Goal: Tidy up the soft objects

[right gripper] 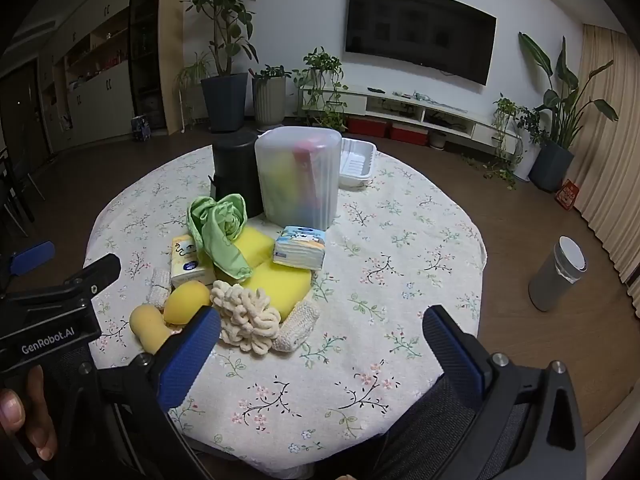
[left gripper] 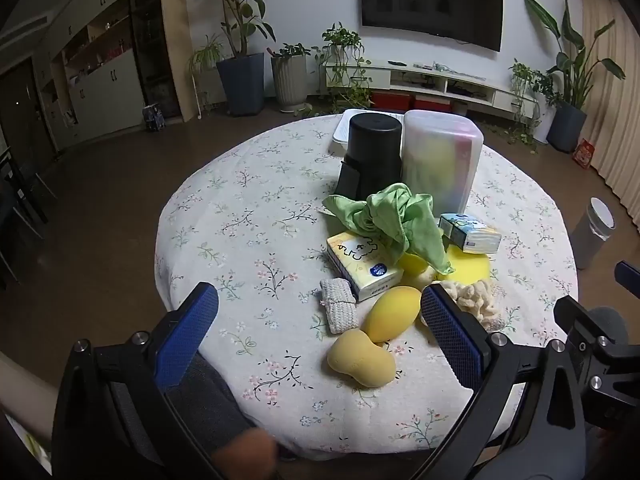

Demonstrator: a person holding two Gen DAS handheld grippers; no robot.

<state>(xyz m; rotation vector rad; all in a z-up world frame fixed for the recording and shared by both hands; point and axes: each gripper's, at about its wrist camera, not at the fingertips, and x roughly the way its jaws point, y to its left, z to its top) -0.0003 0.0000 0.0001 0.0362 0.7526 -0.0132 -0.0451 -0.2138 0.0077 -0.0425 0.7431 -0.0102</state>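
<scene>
A heap of soft things lies mid-table: a green cloth (left gripper: pixel 384 220), a yellow tissue pack (left gripper: pixel 362 266), a blue tissue pack (left gripper: pixel 470 232), flat yellow sponges (right gripper: pixel 280 280), an egg-shaped yellow sponge (left gripper: pixel 392 312), a peanut-shaped sponge (left gripper: pixel 360 358), a cream chenille mitt (right gripper: pixel 244 316) and knitted pads (left gripper: pixel 339 310). My left gripper (left gripper: pixel 320 300) hovers open over the near table edge, its right pad close to the egg sponge. My right gripper (right gripper: pixel 320 320) also stands open, nothing between its fingers, just right of the heap.
Behind the heap stand a black cylinder (left gripper: pixel 374 148), a frosted plastic container (left gripper: pixel 440 156) with coloured items inside, and a white tray (right gripper: pixel 356 164). The round table wears a floral cloth (left gripper: pixel 248 240). A grey bin (right gripper: pixel 556 276) stands on the floor at the right.
</scene>
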